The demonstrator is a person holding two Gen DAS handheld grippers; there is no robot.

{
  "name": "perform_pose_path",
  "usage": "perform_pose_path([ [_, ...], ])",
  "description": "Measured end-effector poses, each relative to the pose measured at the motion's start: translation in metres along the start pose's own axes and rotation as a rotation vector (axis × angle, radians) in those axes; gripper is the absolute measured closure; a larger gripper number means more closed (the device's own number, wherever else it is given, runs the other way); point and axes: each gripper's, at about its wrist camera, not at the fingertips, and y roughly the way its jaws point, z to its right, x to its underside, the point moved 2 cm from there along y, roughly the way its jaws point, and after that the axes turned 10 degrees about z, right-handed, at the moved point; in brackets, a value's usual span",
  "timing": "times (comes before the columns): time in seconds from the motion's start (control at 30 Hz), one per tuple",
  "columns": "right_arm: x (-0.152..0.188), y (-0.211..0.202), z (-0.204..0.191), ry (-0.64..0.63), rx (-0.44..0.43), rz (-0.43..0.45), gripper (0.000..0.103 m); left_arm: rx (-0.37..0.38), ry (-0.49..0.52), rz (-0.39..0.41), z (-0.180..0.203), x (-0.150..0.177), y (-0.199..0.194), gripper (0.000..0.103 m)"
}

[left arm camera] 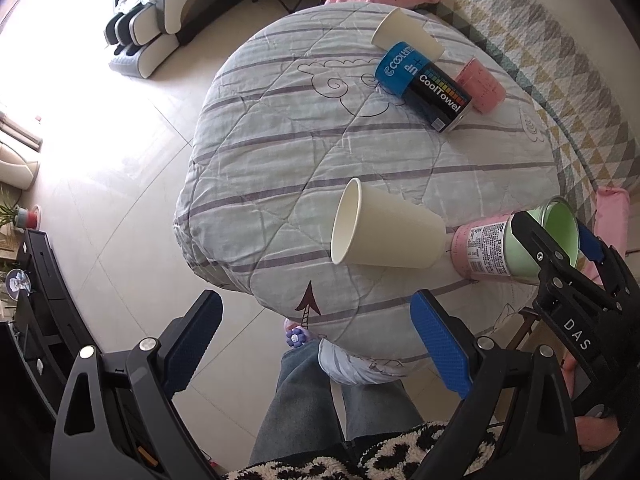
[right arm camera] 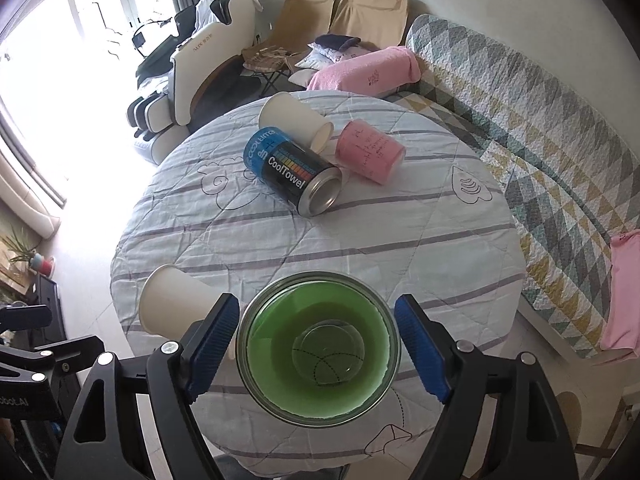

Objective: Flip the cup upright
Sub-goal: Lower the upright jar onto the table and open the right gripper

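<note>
A glass cup with a green lining and pink label (right arm camera: 320,356) stands upright at the near edge of the round table, its mouth facing the right wrist camera. My right gripper (right arm camera: 318,344) is open, one blue pad on each side of the cup, small gaps showing. In the left wrist view the same cup (left arm camera: 520,246) stands at the right with the right gripper (left arm camera: 560,240) around its rim. My left gripper (left arm camera: 316,344) is open and empty, held off the table's near edge. A cream paper cup (left arm camera: 384,232) lies on its side next to the glass cup.
At the far side of the table (right arm camera: 440,240) lie another paper cup (right arm camera: 294,120), a blue and black CoolTowel can (right arm camera: 292,170) and a pink cup (right arm camera: 370,150), all on their sides. A quilted sofa (right arm camera: 540,128) runs along the right. The person's legs (left arm camera: 320,400) are below the table edge.
</note>
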Motion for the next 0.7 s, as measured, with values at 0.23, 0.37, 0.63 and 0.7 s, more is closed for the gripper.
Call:
perform_pose_path([
  [0.23,-0.003,-0.009,-0.001,0.014,-0.008,-0.001,0.021,0.014,0.02,0.017,0.006,-0.004,-0.007,0.006],
  [0.37,-0.006,-0.018,0.0,0.039,-0.014,0.009,0.021,0.031,0.045,0.034,0.009,-0.004,-0.015,0.006],
  [0.63,-0.015,-0.05,0.001,0.058,0.029,0.067,0.021,0.062,0.091,0.097,0.011,-0.006,-0.044,0.005],
  [0.7,-0.016,-0.059,0.001,0.066,0.031,0.072,0.021,0.062,0.094,0.112,0.012,-0.006,-0.052,0.005],
])
